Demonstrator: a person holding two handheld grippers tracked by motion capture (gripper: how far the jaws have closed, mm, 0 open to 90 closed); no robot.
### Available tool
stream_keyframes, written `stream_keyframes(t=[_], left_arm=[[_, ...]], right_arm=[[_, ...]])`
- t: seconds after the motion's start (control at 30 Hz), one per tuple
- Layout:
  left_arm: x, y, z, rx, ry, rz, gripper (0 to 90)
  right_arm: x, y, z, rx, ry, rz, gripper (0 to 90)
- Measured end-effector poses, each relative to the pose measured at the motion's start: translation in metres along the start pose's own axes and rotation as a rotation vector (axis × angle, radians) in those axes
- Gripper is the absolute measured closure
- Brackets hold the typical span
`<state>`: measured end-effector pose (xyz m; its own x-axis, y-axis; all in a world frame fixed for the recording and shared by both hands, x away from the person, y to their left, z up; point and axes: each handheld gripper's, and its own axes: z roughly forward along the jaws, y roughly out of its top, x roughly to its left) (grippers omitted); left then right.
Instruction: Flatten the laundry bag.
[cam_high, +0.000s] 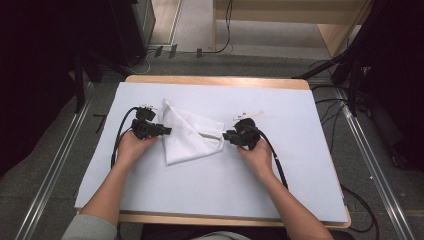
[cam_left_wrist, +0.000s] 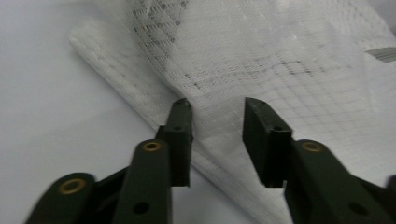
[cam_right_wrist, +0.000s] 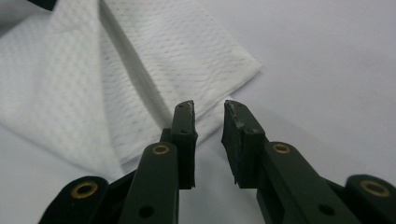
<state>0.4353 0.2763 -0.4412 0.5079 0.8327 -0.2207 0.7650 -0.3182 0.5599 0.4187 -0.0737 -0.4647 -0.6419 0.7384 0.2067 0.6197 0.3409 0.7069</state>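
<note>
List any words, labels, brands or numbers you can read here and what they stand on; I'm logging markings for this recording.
None can be read.
White waffle-textured folded cloth: woven pattern only, no label visible.
Pale blue sheet covering the wooden table: plain.
Left black two-jaw gripper and right black two-jaw gripper: brass rivets, no lettering.
Small white tag atop the right gripper in the high view: too small to tell whether it bears text.
</note>
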Motion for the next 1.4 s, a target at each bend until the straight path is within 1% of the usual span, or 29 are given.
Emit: stream_keyframes(t=[0.03,0.1,0.17,0.2,0.33,0.4,0.43,0.47,0.6,0.63,0.7,0.73,0.8,0.87,0.9,0.97,1.0,1.03,1.07,1.1,1.13,1.17,1.2,1.23,1.27,1.3,1.33,1.37,1.4], left_arm=[[0.002,-0.001,0.001,0.009,-0.015,-0.01,68.6],[0.002,-0.002,0.003,0.012,-0.025,-0.011,77.9],[0.003,-0.002,0.004,0.024,-0.027,-0.003,87.6],[0.003,-0.002,0.004,0.024,-0.027,-0.003,89.1],[0.006,-0.003,0.003,0.022,-0.06,-0.03,90.0],[0.007,-0.003,0.003,0.018,-0.081,-0.049,90.0],[0.007,-0.003,0.002,0.013,-0.088,-0.056,90.0],[0.007,-0.003,0.002,0.011,-0.096,-0.06,90.0],[0.006,-0.003,0.002,0.0,-0.09,-0.057,90.0],[0.007,-0.002,0.002,-0.016,-0.1,-0.077,90.0],[0.007,-0.002,0.001,-0.027,-0.098,-0.083,90.0],[0.007,-0.002,0.001,-0.027,-0.098,-0.083,90.0],[0.006,-0.001,0.0,-0.051,-0.102,-0.094,90.0],[0.005,0.001,0.0,-0.075,-0.104,-0.1,90.0],[0.003,0.002,-0.001,-0.087,-0.103,-0.094,90.0],[0.002,0.003,-0.002,-0.092,-0.102,-0.09,90.0],[0.001,0.003,-0.003,-0.093,-0.098,-0.082,90.0],[0.0,0.004,-0.005,-0.096,-0.105,-0.078,90.0],[-0.005,0.006,-0.009,-0.112,-0.094,-0.057,90.0],[-0.005,0.006,-0.009,-0.112,-0.094,-0.057,90.0],[-0.008,0.007,-0.011,-0.118,-0.096,-0.042,90.0],[-0.016,0.009,-0.015,-0.136,-0.118,-0.035,90.0],[-0.021,0.01,-0.017,-0.149,-0.127,-0.021,90.0],[-0.026,0.011,-0.02,-0.15,-0.129,-0.002,90.0],[-0.026,0.011,-0.02,-0.15,-0.129,-0.002,90.0],[-0.037,0.013,-0.024,-0.167,-0.137,0.026,90.0],[-0.037,0.013,-0.024,-0.167,-0.137,0.026,90.0],[-0.048,0.015,-0.028,-0.183,-0.155,0.05,90.0],[-0.048,0.015,-0.028,-0.183,-0.155,0.05,90.0]], right_arm=[[-0.001,0.001,0.003,0.011,-0.007,0.005,72.5],[-0.003,0.001,0.008,0.024,-0.031,-0.012,70.6],[-0.004,0.001,0.01,0.023,-0.029,-0.005,70.7],[-0.004,0.001,0.01,0.022,-0.029,-0.004,70.7],[-0.002,0.002,0.012,0.021,-0.032,-0.013,72.6],[0.002,0.003,0.015,0.018,-0.034,-0.026,81.2],[0.002,0.003,0.015,0.022,-0.028,-0.032,87.6],[0.002,0.003,0.016,0.025,-0.004,-0.03,89.0],[-0.001,0.005,0.019,0.013,0.016,-0.037,90.0],[-0.003,0.006,0.02,0.005,0.004,-0.042,90.0],[-0.005,0.011,0.022,0.014,-0.017,-0.039,90.0],[-0.005,0.011,0.022,0.014,-0.017,-0.039,90.0],[-0.009,0.018,0.025,0.024,-0.044,-0.039,90.0],[-0.02,0.029,0.032,0.027,-0.052,-0.007,90.0],[-0.024,0.033,0.034,0.029,-0.054,0.012,90.0],[-0.026,0.035,0.036,0.028,-0.053,0.019,90.0],[-0.03,0.038,0.038,0.023,-0.029,0.049,80.5],[-0.03,0.038,0.038,0.023,-0.029,0.049,80.5],[-0.03,0.038,0.035,0.034,-0.017,0.062,74.0],[-0.029,0.039,0.03,0.038,-0.025,0.045,73.4],[-0.029,0.039,0.03,0.038,-0.025,0.045,73.4],[-0.027,0.038,0.018,0.025,-0.044,0.024,72.2],[-0.028,0.037,0.01,0.004,-0.033,0.032,70.8],[-0.028,0.036,0.003,-0.012,-0.038,0.038,70.3],[-0.028,0.034,-0.005,-0.025,-0.045,0.038,69.1],[-0.029,0.031,-0.012,-0.044,-0.046,0.045,67.8],[-0.031,0.029,-0.018,-0.062,-0.046,0.046,68.0],[-0.033,0.027,-0.023,-0.071,-0.044,0.048,68.0],[-0.033,0.027,-0.023,-0.071,-0.044,0.048,68.0]])
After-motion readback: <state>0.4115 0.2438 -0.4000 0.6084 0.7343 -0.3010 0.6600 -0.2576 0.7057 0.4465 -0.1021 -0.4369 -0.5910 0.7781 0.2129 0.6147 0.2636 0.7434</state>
